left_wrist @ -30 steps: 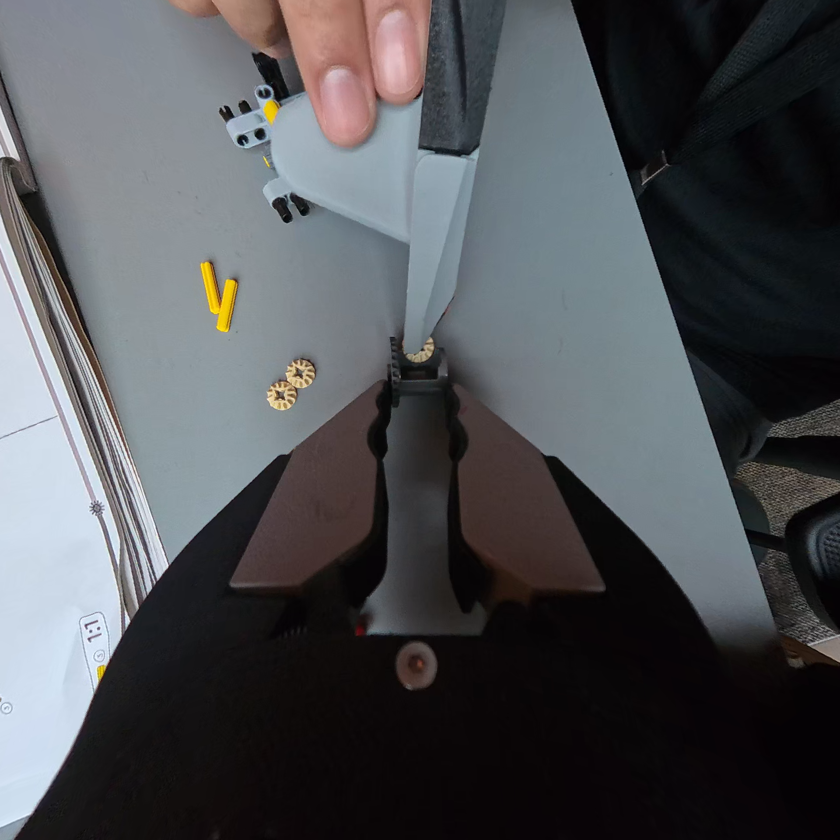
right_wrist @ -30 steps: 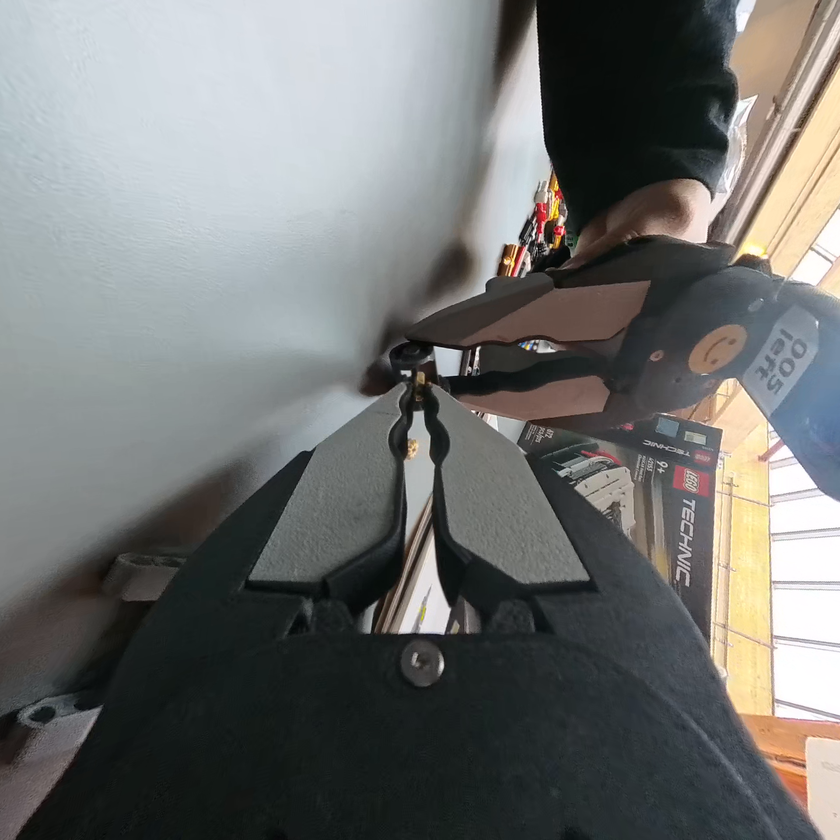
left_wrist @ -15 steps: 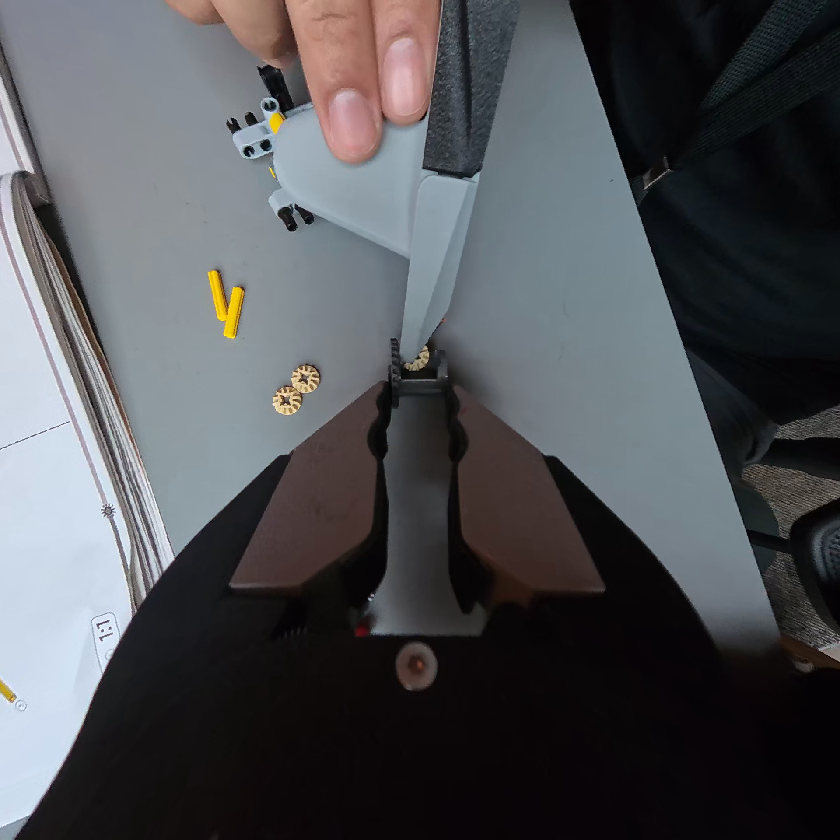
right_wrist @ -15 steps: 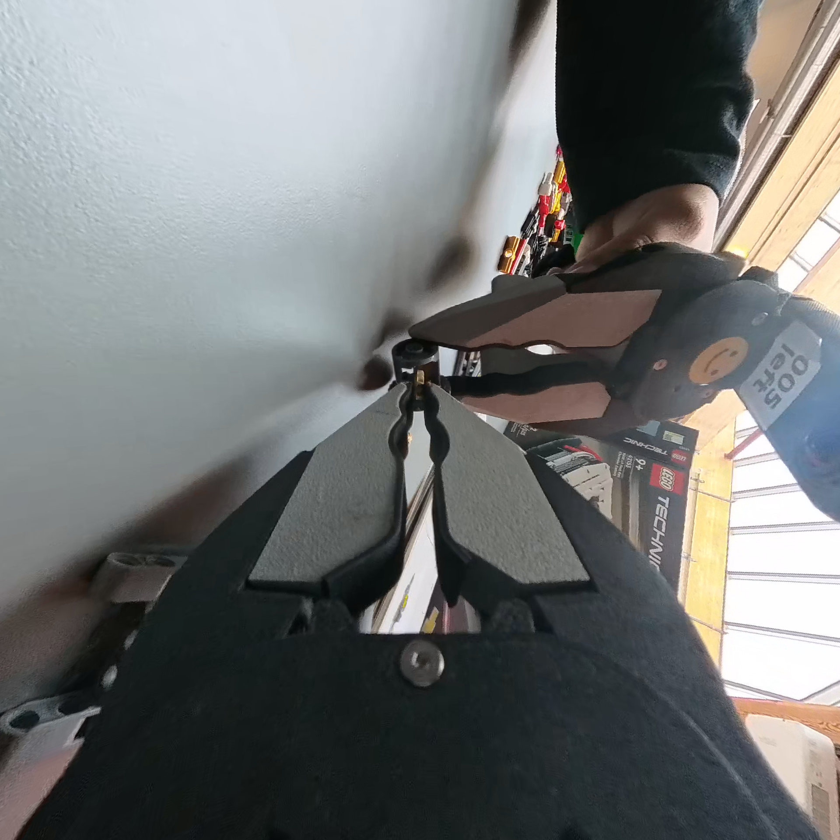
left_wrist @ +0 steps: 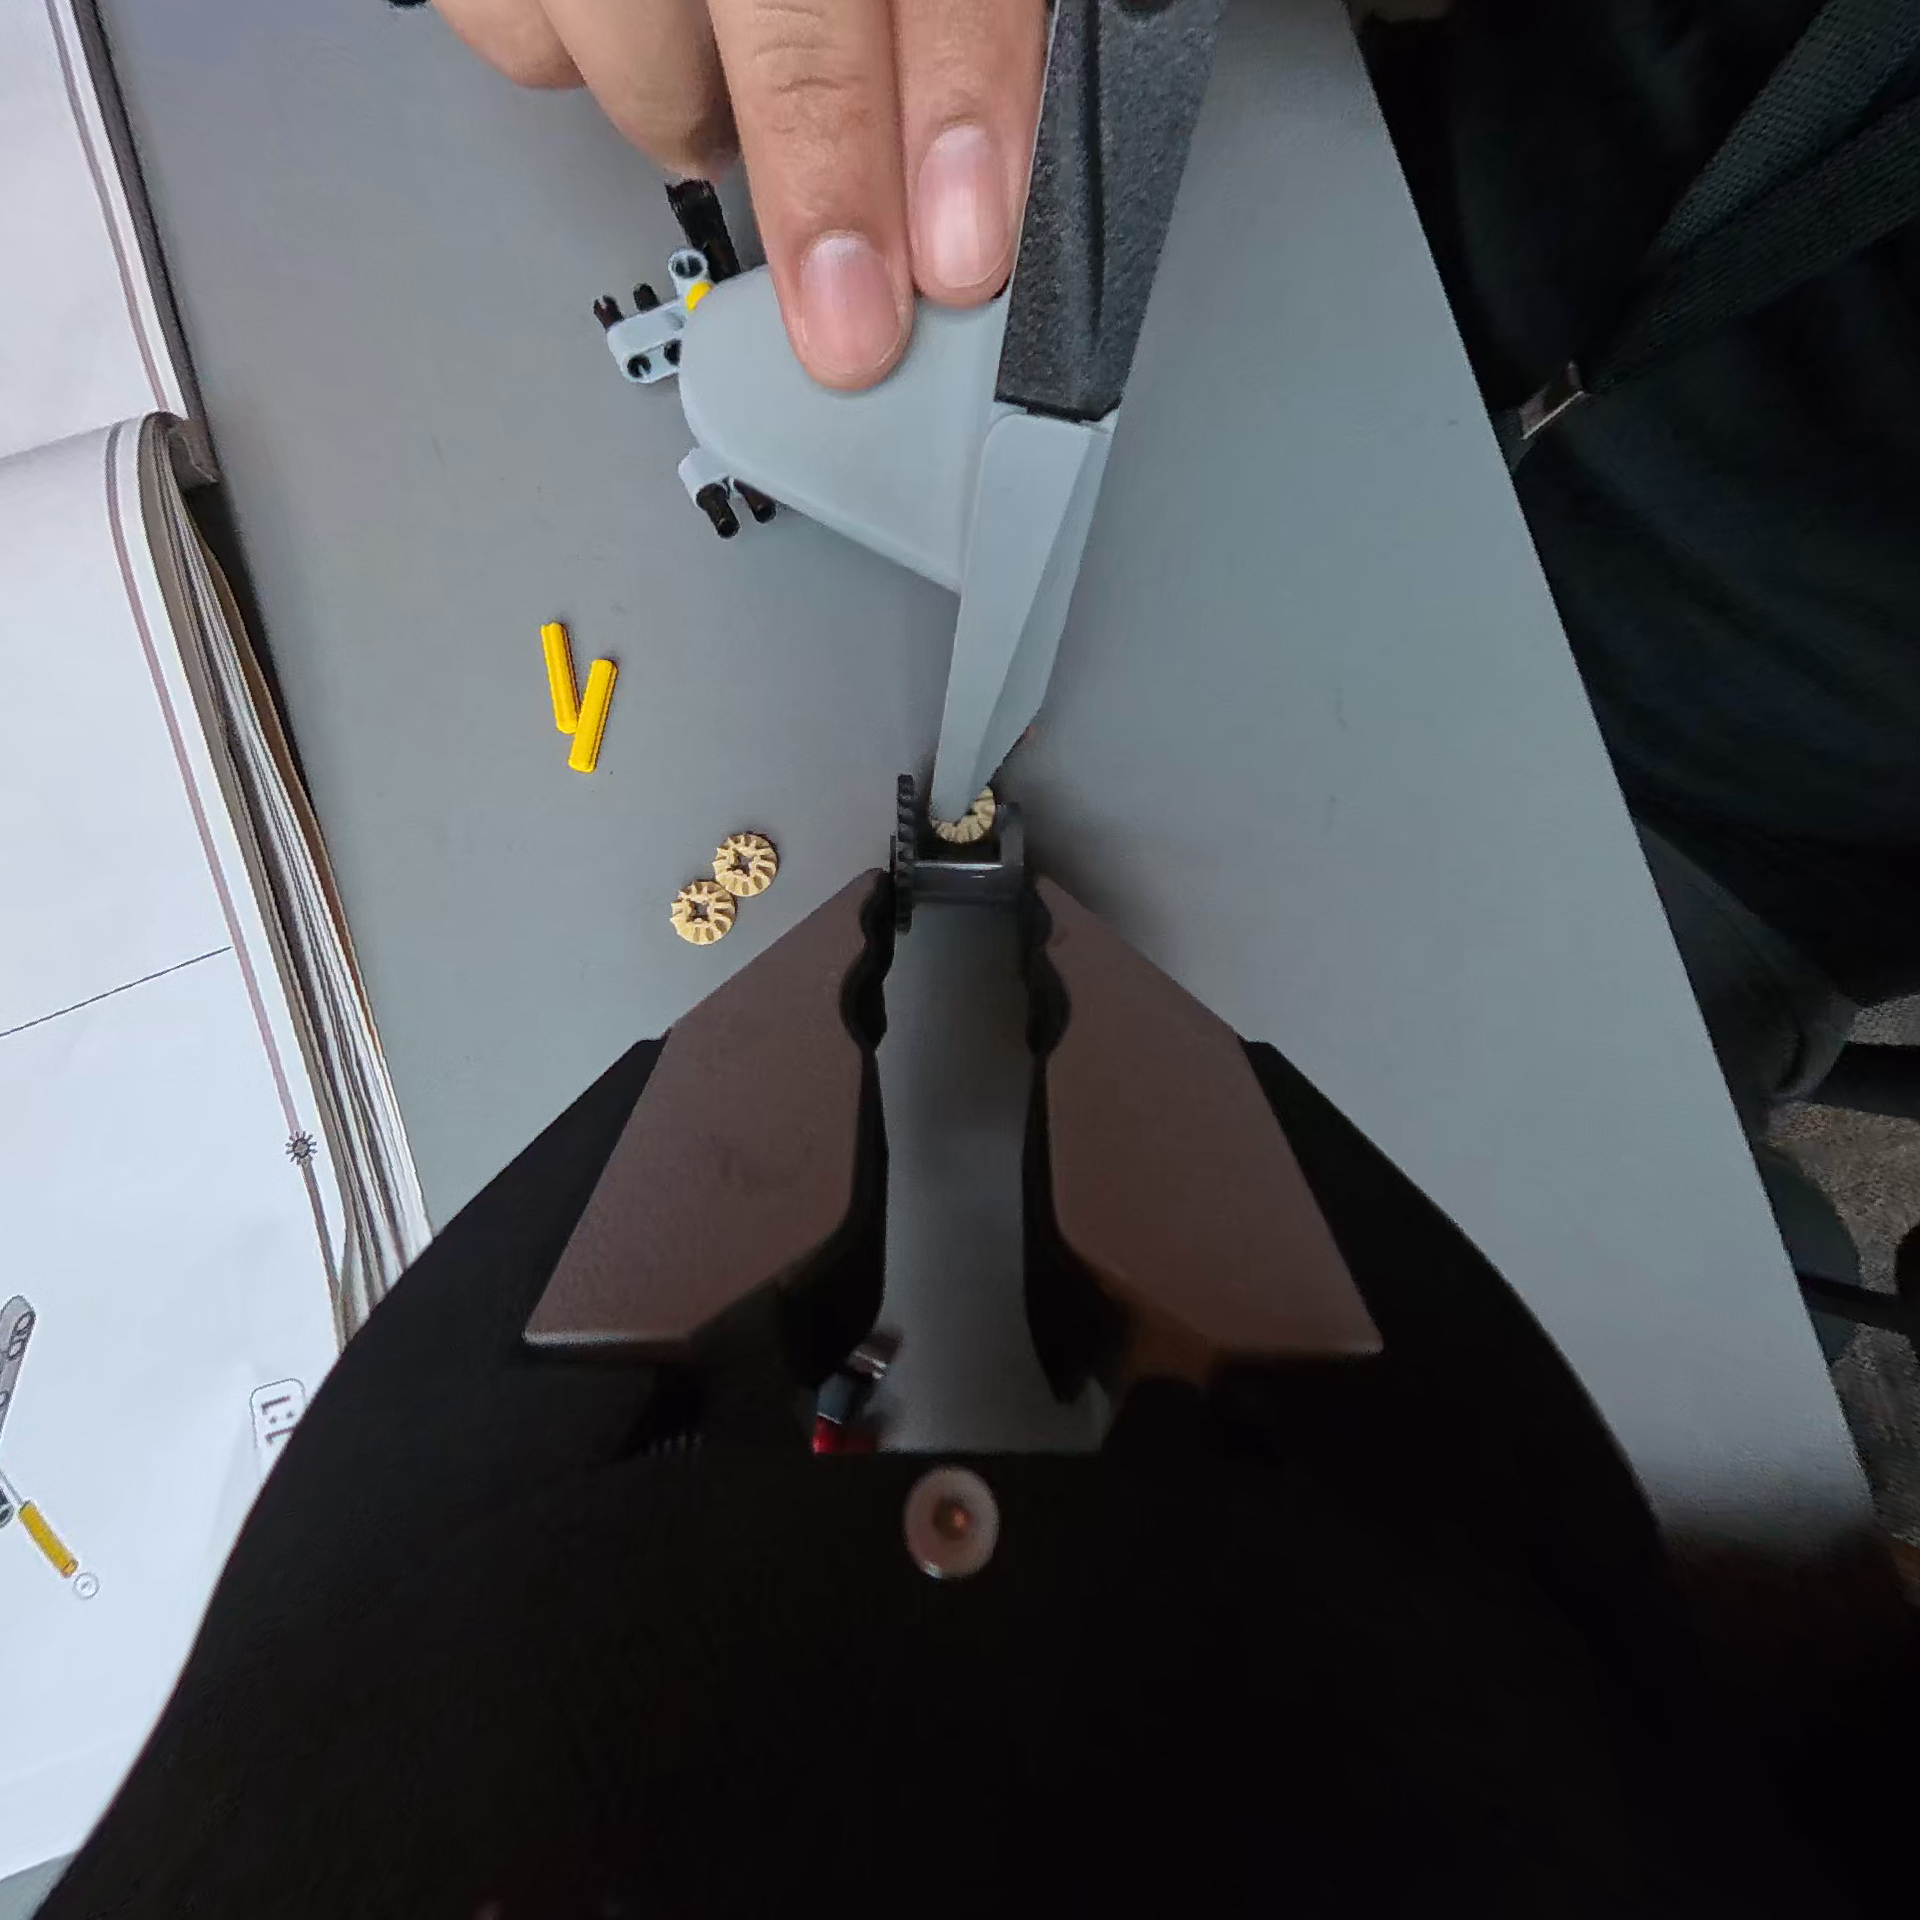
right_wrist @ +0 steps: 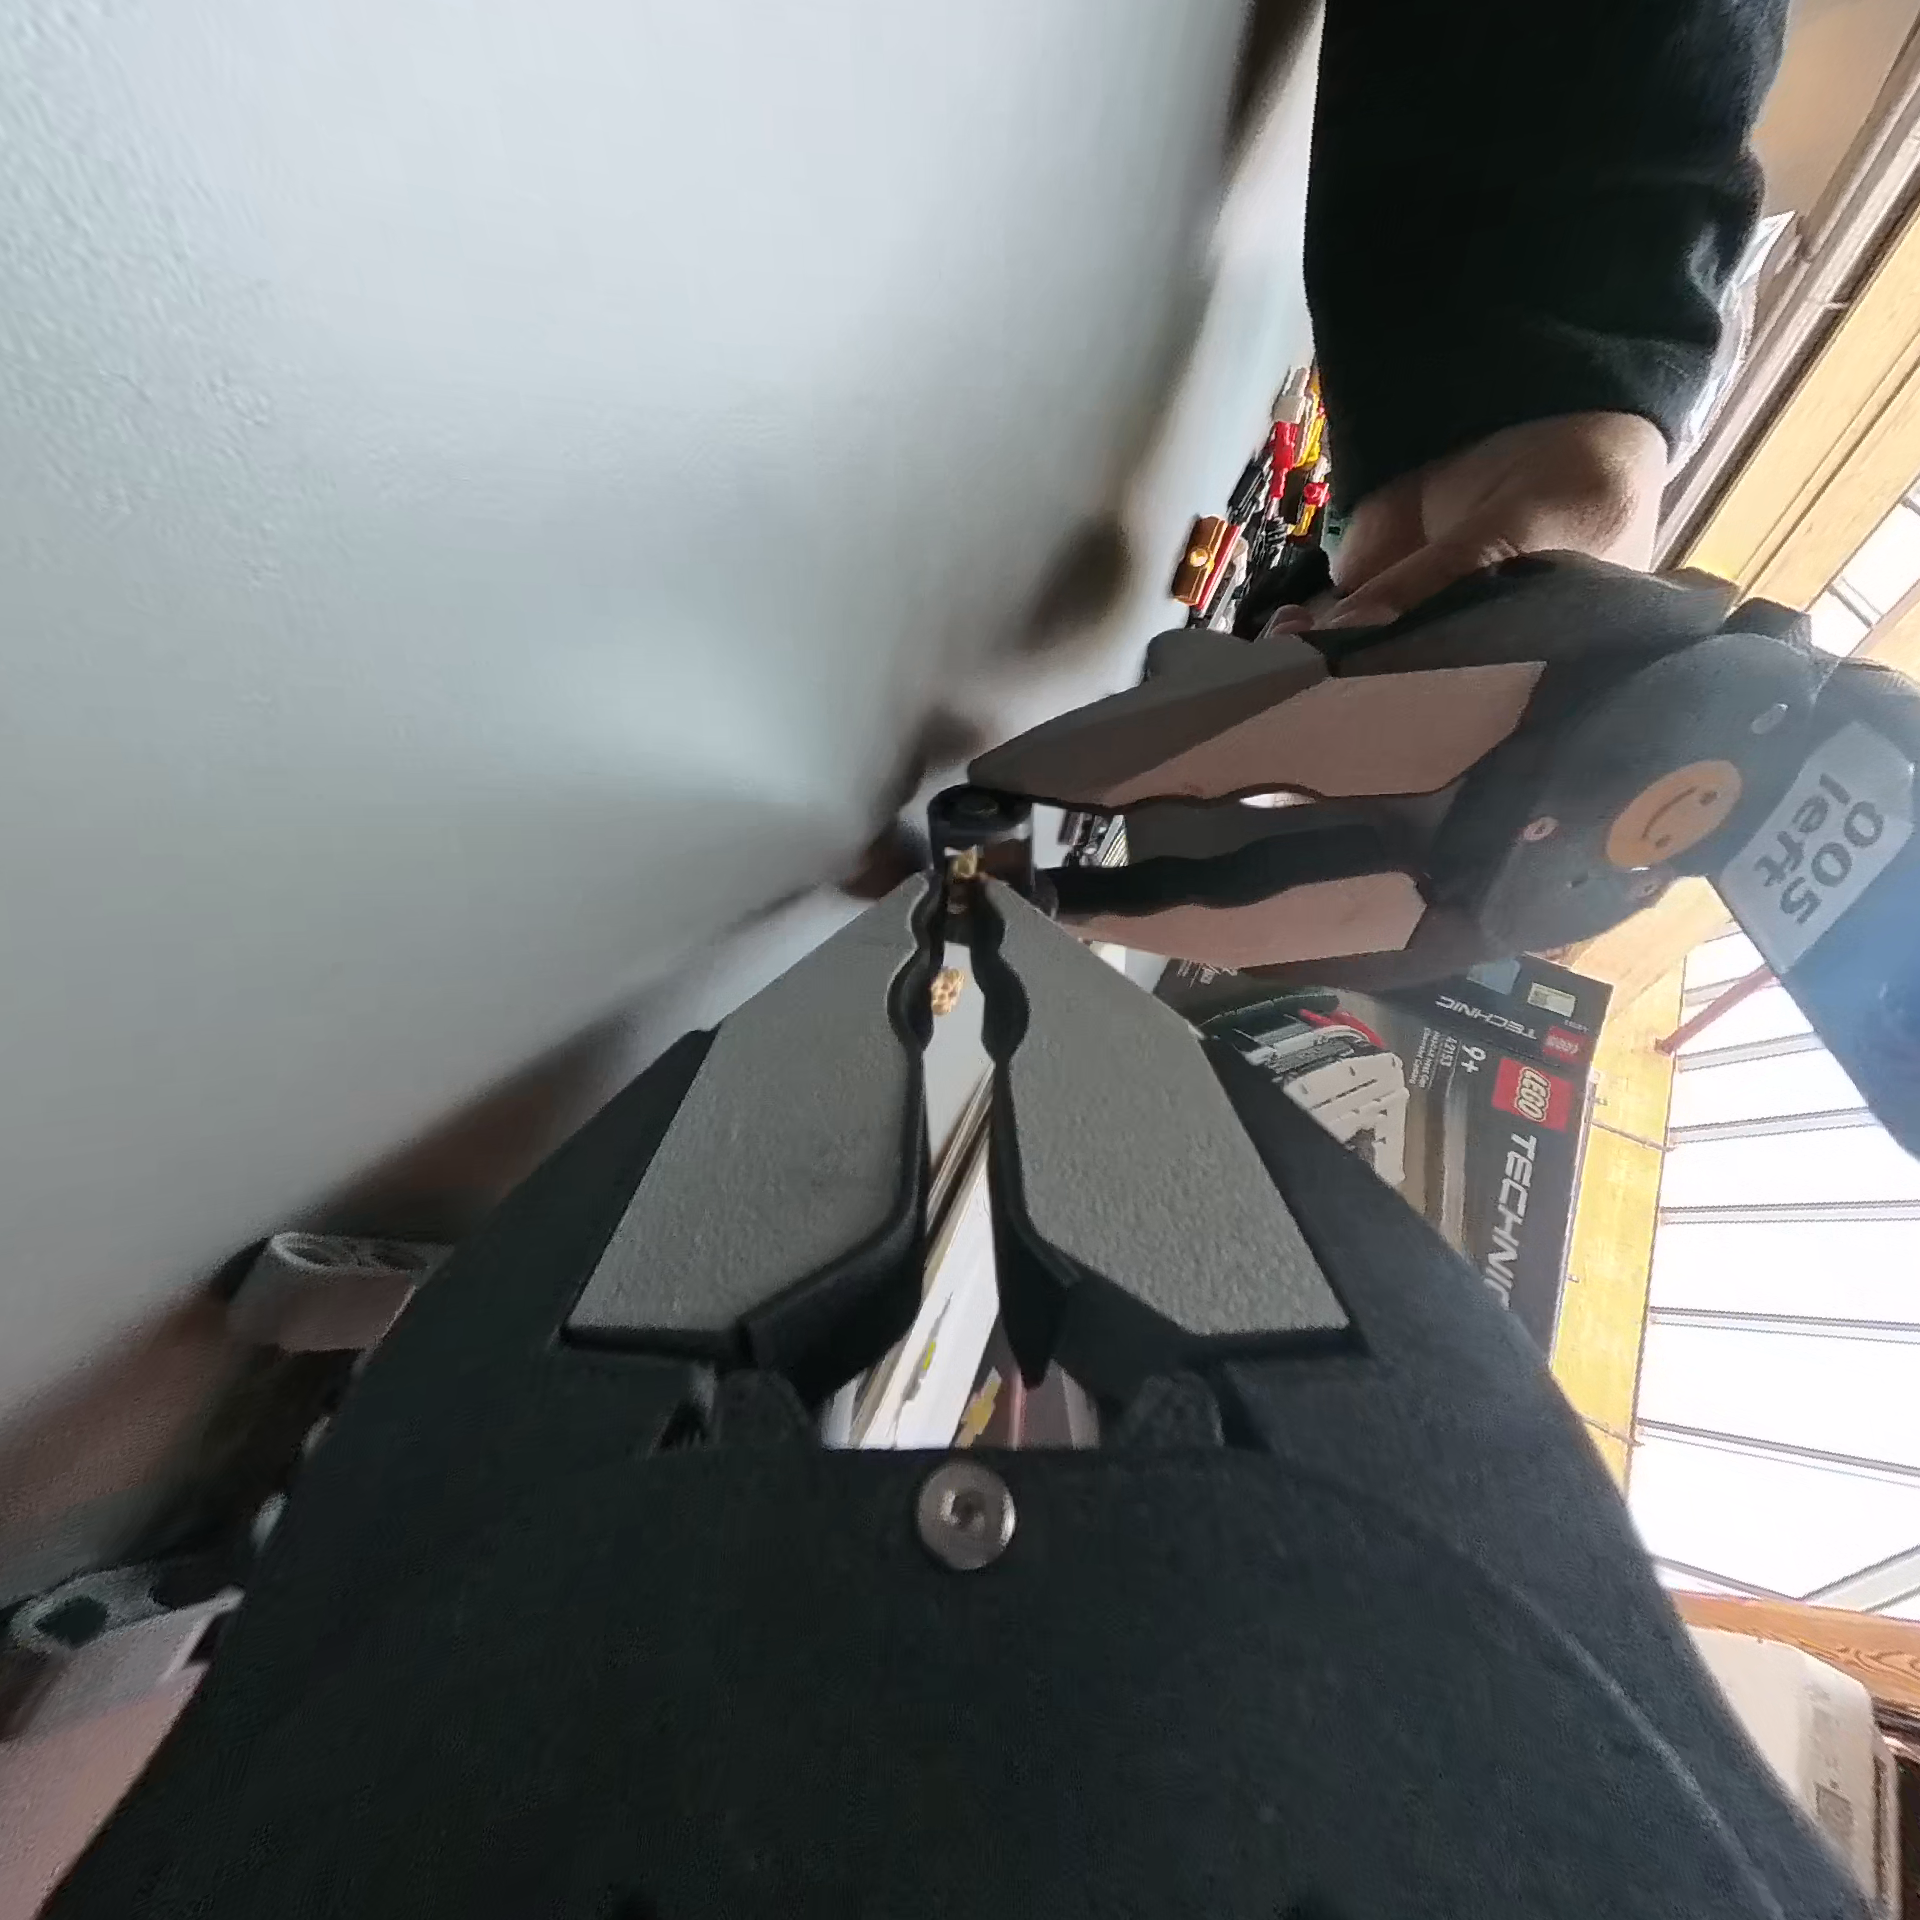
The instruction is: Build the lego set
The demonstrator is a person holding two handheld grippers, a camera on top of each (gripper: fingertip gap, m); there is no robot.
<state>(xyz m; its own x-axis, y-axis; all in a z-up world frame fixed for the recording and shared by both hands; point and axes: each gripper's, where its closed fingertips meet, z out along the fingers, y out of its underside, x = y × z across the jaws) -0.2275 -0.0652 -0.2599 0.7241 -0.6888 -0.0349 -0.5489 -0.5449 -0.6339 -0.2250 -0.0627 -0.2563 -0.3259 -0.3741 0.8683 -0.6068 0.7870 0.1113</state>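
My left gripper [left_wrist: 956, 920] has brown fingers and is shut on a dark grey frame piece [left_wrist: 966, 881] with a black gear on its left side. It holds the piece just above the grey table [left_wrist: 1299, 831]. My right gripper [left_wrist: 971, 790] comes down from the top with a hand on it. Its grey tips are shut on a small tan gear [left_wrist: 968, 828] that sits in the frame's opening. In the right wrist view my right gripper [right_wrist: 958, 894] pinches the tan gear [right_wrist: 966, 862] against the frame [right_wrist: 977, 812], which the left gripper [right_wrist: 1013, 831] holds.
Two tan gears [left_wrist: 727, 888] and two yellow axles [left_wrist: 579, 696] lie loose to the left. A small grey assembly with black pins [left_wrist: 665, 343] lies behind them. An open instruction booklet [left_wrist: 125, 935] covers the left edge. A set box [right_wrist: 1455, 1091] and a pile of coloured parts [right_wrist: 1283, 478] lie farther off. My left and right fingertips are right by each other.
Both grippers stay tip to tip, shut on their pieces. The left wrist view has drifted a little, so the loose parts on the table sit slightly farther right.
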